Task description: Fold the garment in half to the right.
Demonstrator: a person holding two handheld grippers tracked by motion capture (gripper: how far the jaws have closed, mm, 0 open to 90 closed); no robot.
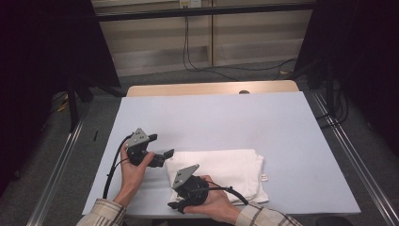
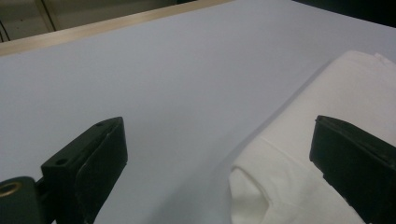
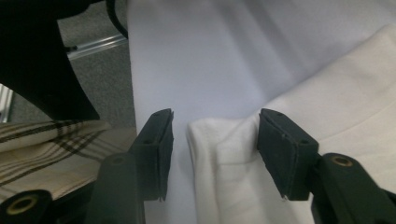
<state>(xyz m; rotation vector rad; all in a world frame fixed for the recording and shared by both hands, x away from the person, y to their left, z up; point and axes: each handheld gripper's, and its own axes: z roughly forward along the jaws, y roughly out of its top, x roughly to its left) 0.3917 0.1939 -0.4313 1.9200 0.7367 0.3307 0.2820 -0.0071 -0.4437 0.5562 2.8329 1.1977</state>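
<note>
Fingers (image 3: 159, 144) of the right gripper (image 3: 215, 154) stand partly open astride the near left corner of the folded white cloth (image 1: 226, 172); one finger rests against the cloth's fold, the other sits clear of it over bare sheet, so the corner lies between them but is not pinched. Left gripper (image 2: 219, 163) fingers (image 2: 100, 154) are spread wide and hold nothing; one hangs over the cloth's far left corner, the other over bare sheet. From the high view, the cloth lies flat on the pale blue sheet (image 1: 211, 117) covering the worktop (image 1: 211, 88), toward the near edge and slightly right of centre, a small tag showing at its right edge. Both hands, in plaid sleeves (image 1: 101, 212), meet at the cloth's left end, the left gripper farther in, the right at the near edge.
</note>
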